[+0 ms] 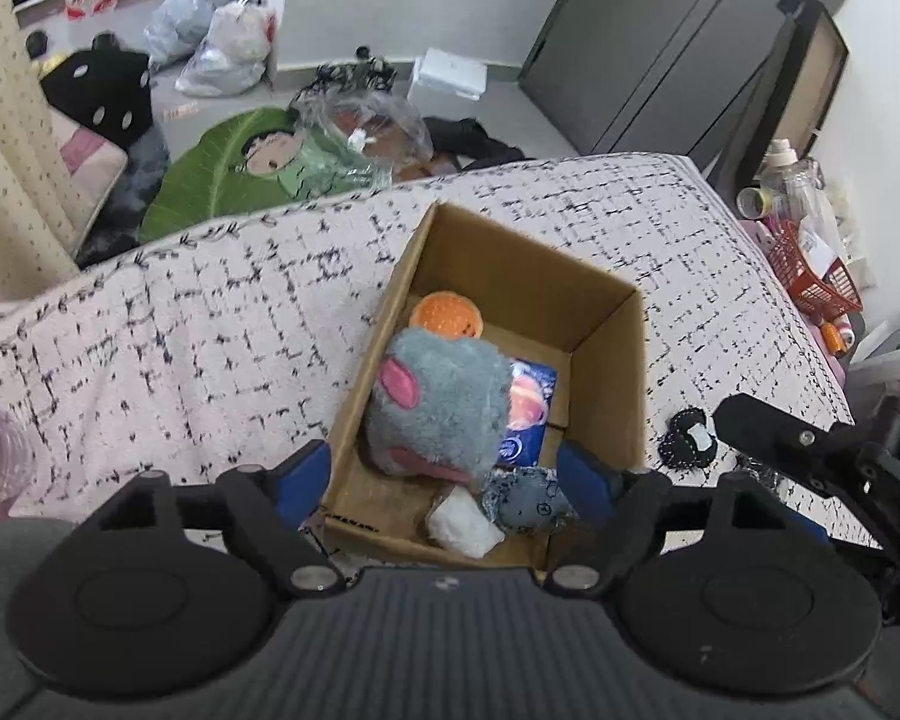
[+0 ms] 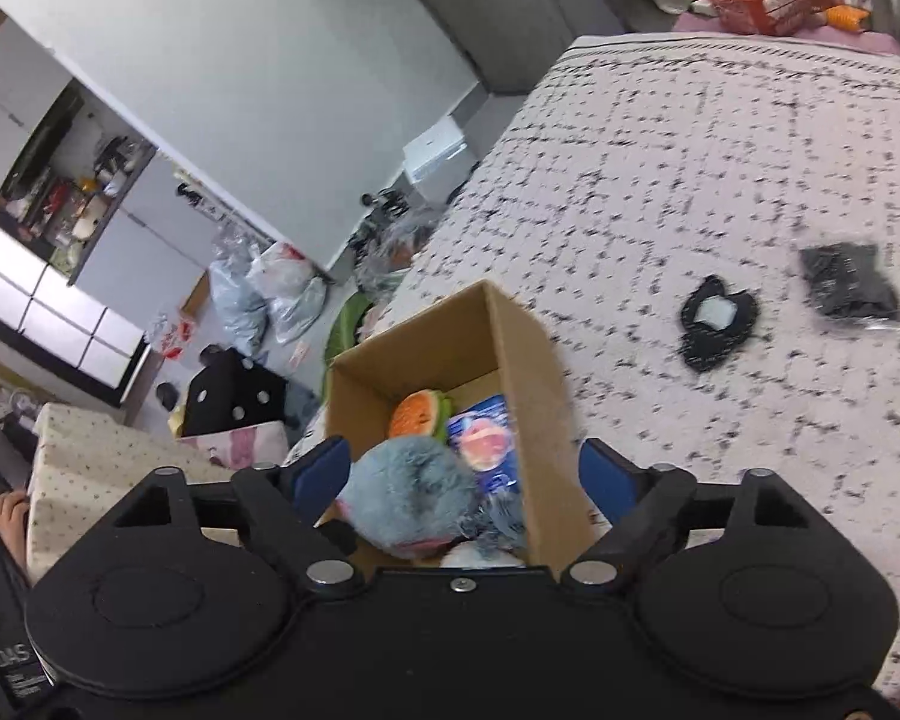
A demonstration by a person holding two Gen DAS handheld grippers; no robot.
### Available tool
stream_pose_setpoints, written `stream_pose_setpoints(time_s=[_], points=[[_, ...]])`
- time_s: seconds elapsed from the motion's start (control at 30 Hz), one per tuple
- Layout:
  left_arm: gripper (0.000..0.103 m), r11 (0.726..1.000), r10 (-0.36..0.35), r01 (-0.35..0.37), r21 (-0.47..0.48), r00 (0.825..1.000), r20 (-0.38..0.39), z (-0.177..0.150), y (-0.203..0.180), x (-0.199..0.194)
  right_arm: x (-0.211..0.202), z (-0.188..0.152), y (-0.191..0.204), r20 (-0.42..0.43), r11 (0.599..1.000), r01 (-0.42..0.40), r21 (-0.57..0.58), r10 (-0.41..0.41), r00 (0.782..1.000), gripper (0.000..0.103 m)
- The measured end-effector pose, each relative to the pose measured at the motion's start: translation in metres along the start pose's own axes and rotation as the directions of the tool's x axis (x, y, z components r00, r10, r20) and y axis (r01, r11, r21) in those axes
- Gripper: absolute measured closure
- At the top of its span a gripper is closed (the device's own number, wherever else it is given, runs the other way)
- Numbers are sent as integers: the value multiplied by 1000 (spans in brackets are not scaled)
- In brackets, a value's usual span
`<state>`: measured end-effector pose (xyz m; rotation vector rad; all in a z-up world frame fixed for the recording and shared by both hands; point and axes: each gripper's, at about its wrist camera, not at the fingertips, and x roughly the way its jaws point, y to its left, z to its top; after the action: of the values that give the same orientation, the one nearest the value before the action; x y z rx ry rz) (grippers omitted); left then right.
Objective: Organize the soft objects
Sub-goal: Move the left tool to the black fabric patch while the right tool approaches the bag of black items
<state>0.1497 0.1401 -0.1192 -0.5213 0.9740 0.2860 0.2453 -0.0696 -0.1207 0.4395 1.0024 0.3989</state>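
Observation:
An open cardboard box (image 1: 606,360) stands on a bed with a pink checked cover (image 1: 210,324). Inside lie a grey plush toy with pink ears (image 1: 444,402), an orange round plush (image 1: 447,315), a blue packet (image 1: 528,414), a small grey patterned pouch (image 1: 525,501) and a white soft piece (image 1: 462,528). My left gripper (image 1: 450,474) is open above the box's near end, empty. My right gripper (image 2: 465,480) is open above the same box (image 2: 528,372), over the grey plush (image 2: 414,498), empty. A black soft piece with a white patch (image 2: 717,321) and a black bag (image 2: 849,288) lie on the cover (image 2: 690,150).
The right gripper's body shows at the right edge of the left wrist view (image 1: 810,444). A red basket (image 1: 813,270) and bottles stand beside the bed. Bags, a green leaf cushion (image 1: 210,180) and a black spotted plush (image 1: 105,87) lie on the floor beyond.

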Motion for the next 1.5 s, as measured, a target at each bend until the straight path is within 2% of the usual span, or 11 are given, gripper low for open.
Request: stream_pose_setpoints(time_s=[0.13, 0.27, 0.37, 0.6, 0.97, 1.03, 1.1, 1.17, 1.23, 1.33, 1.5], points=[[7, 1000, -9, 9, 27, 1000, -4, 5, -13, -6, -9, 11, -12, -13, 998, 53, 14, -53, 998, 15], [5, 999, -16, 18, 45, 1000, -25, 7, -28, -11, -26, 26, -26, 10, 998, 53, 42, -54, 999, 8], [4, 998, -8, 9, 67, 1000, -10, 7, -41, -16, -39, 37, -37, 26, 997, 48, 56, -49, 998, 1], [1, 996, -21, 21, 85, 1000, 4, 6, -69, -23, -57, 57, -72, 44, 991, 97, 97, -101, 994, 0], [0, 989, -47, 36, 141, 996, 77, 1, -111, -27, -83, 88, -115, 107, 988, 107, 113, -119, 987, 0], [0, 988, -53, 38, 150, 994, 93, 0, -118, -26, -81, 90, -123, 122, 990, 96, 104, -109, 987, 0], [0, 985, -64, 47, 167, 993, 100, -1, -124, -25, -76, 86, -129, 154, 996, 79, 38, -84, 984, 0], [0, 983, -67, 43, 176, 989, 130, -2, -129, -25, -68, 81, -136, 161, 994, 108, 9, -108, 981, 0], [0, 980, -78, 50, 191, 987, 141, -3, -135, -22, -58, 79, -148, 129, 994, 110, 24, -112, 985, 0], [0, 977, -91, 68, 202, 990, 110, -2, -145, -12, -47, 78, -164, 85, 989, 129, 73, -135, 987, 0], [0, 978, -81, 65, 197, 994, 77, -1, -161, 9, -41, 81, -181, 79, 984, 118, 131, -129, 988, 0]])
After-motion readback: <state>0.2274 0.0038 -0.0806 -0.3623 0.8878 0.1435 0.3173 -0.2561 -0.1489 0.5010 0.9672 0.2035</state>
